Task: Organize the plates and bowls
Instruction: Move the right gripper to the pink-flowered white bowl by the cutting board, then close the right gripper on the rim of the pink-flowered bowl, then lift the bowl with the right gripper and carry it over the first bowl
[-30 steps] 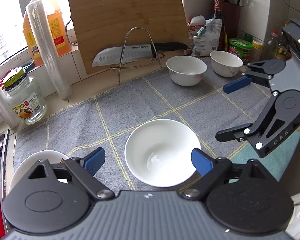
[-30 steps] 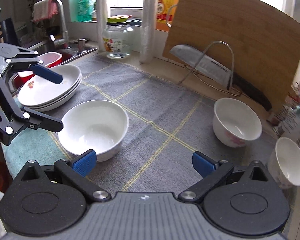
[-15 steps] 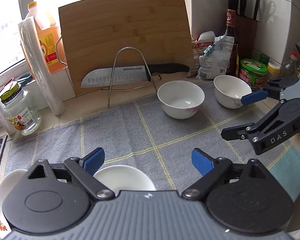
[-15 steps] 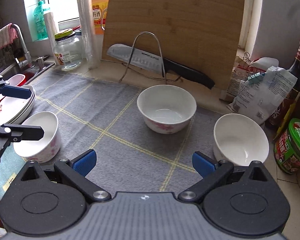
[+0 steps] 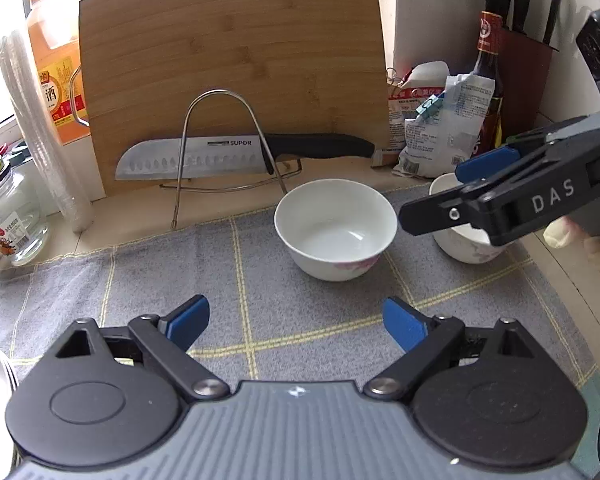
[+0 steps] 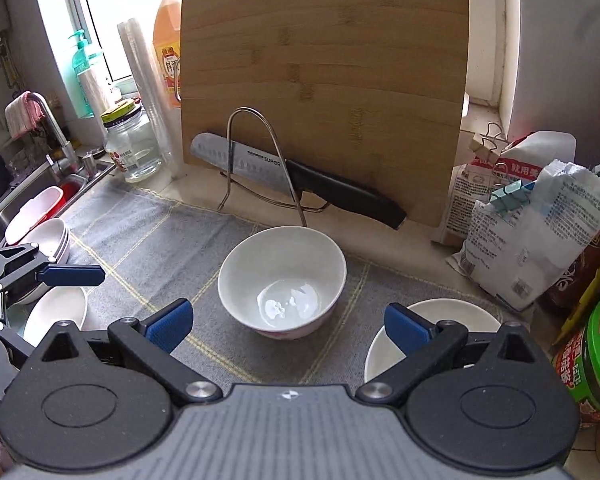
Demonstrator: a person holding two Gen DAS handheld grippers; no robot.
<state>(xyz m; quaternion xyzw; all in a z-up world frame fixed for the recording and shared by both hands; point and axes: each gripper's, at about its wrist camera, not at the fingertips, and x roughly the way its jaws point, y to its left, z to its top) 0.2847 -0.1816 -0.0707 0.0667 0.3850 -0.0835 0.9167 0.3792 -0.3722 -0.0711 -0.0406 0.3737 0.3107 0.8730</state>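
Both grippers hang spread and empty: left gripper point(image 5: 296, 322) and right gripper point(image 6: 286, 326) over a grey checked cloth point(image 5: 180, 280) on the counter point(image 5: 140, 224). A white bowl point(image 5: 335, 229) sits at 12 o'clock, another bowl point(image 6: 440, 320) under the right pad; cutting board point(image 5: 228, 64) and knife point(image 5: 220, 156) stand behind

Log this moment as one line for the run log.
left gripper: open, empty | right gripper: open, empty | bowl: on mat, untouched
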